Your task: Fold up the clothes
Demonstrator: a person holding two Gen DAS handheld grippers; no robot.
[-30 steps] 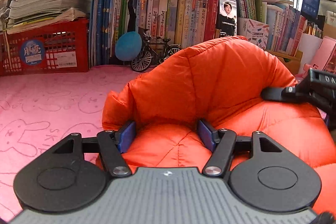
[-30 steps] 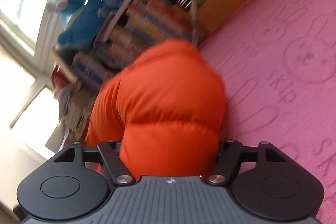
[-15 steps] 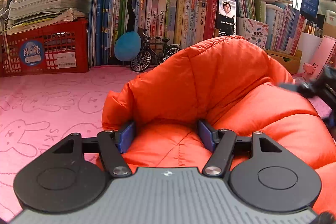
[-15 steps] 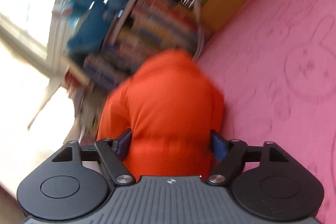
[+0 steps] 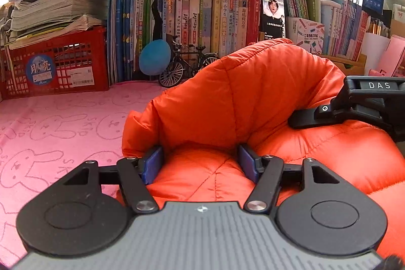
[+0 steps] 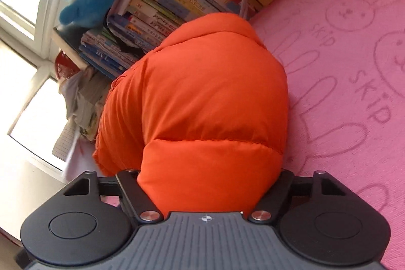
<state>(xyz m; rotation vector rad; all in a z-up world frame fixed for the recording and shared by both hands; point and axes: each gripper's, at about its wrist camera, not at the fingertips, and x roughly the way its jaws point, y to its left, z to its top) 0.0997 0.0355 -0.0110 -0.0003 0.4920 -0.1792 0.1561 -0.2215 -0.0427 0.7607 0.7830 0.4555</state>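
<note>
Orange puffer jacket (image 5: 253, 103) lies bunched on the pink rabbit-print cloth (image 5: 55, 123), near a wall of books (image 5: 207, 17). Left wrist view: its long axis runs left to right across the scene, one padded end rearing up and curling over toward the far side, the rest lying low to the right. Right wrist view: the same bundle (image 6: 202, 103) is seen end-on, its length running away from the camera toward the books (image 6: 162, 4).

Left gripper (image 5: 200, 161): jaws clamped on a fold of the jacket's near edge, both blue pads (image 5: 152, 165) pressed into the padding. Same grip and same place as a second ago.

Right gripper (image 6: 210, 184): jaws have just been closing after a brief widening, with the jacket's end between them. The padding bulges over the fingers and hides the pads, so contact is judged from the fabric squeezed between the black links. Half a second ago the blue pads stood clear beside the fabric.

In the left wrist view the right gripper (image 5: 359, 103) rests against the jacket's right side, nearer than half a second ago.

Model bicycle (image 5: 187, 65) and red crate (image 5: 55, 65) stand on the far side, unchanged.
</note>
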